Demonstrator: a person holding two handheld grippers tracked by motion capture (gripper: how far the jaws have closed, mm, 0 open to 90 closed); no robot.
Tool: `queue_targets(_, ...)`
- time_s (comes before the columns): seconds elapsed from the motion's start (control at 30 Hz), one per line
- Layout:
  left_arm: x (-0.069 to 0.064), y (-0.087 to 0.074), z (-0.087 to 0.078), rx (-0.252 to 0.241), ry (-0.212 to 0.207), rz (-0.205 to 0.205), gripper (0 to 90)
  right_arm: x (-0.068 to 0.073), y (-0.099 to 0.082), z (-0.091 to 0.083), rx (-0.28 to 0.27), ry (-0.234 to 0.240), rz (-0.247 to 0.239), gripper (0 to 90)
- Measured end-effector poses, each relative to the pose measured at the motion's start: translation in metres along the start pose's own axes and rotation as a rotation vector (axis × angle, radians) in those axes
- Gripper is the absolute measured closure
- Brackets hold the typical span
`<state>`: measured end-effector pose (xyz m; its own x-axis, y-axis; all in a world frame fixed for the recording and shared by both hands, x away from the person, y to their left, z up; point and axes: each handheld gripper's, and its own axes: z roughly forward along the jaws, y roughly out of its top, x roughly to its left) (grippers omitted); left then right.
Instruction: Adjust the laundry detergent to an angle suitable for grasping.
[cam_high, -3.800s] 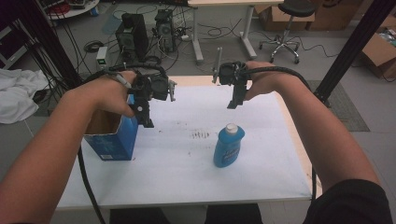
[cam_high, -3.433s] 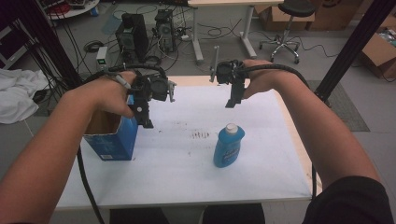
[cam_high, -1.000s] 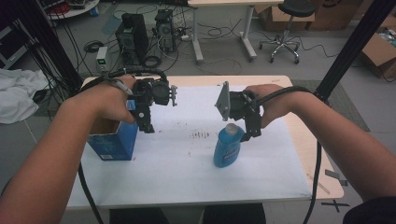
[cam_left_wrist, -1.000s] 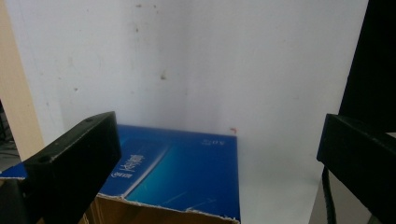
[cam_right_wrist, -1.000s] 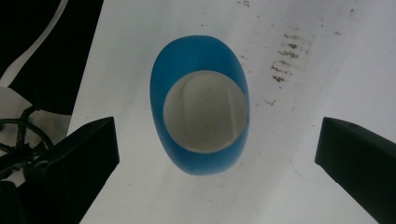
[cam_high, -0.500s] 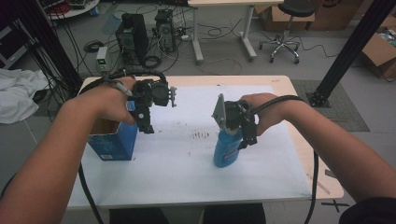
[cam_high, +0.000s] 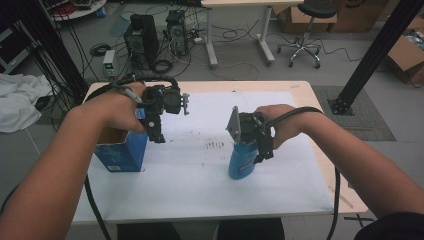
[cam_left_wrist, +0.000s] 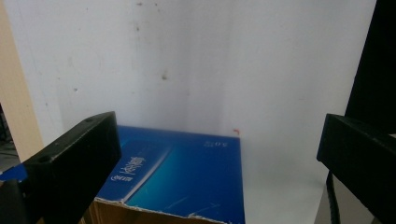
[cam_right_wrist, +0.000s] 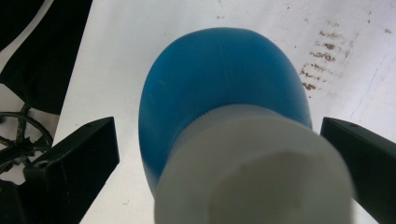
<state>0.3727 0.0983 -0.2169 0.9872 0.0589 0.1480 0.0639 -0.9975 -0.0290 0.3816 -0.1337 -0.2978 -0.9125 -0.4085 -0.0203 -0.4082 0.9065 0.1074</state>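
The right tool (cam_high: 260, 150) hangs over a blue plastic bottle with a white cap (cam_right_wrist: 224, 121), jaws spread on either side of the cap, untouched. The bottle stands at 5 o'clock on the white-covered counter (cam_high: 200, 175). The left tool (cam_high: 157, 132), jaws spread, hovers above an open blue cardboard box (cam_left_wrist: 182, 177) at 9 o'clock.

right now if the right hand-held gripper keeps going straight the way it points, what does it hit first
Most likely the white cap of the blue bottle. The right hand-held gripper points down at it, open jaws either side, cap close to the camera, though exact depth is unclear.
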Motion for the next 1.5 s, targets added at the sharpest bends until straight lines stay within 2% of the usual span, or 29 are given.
queue_targets(0.57,0.0018,0.0021,0.0013,-0.001,0.011,0.003,0.1,0.0006,-0.0030,0.0055,-0.020,-0.018,-0.021,2.6)
queue_targets(0.97,0.0016,0.0008,0.0019,0.005,0.011,0.000,0.1,0.0007,-0.0016,0.0046,-0.010,-0.030,-0.038,12.2)
queue_targets(1.33,0.0018,0.0001,0.0027,0.004,0.011,-0.003,0.1,0.0001,-0.0014,0.0053,-0.008,-0.014,-0.040,19.0)
queue_targets(1.5,0.0015,-0.0002,0.0041,0.007,0.006,-0.004,0.1,0.0003,-0.0017,0.0058,-0.004,-0.026,-0.046,21.6)
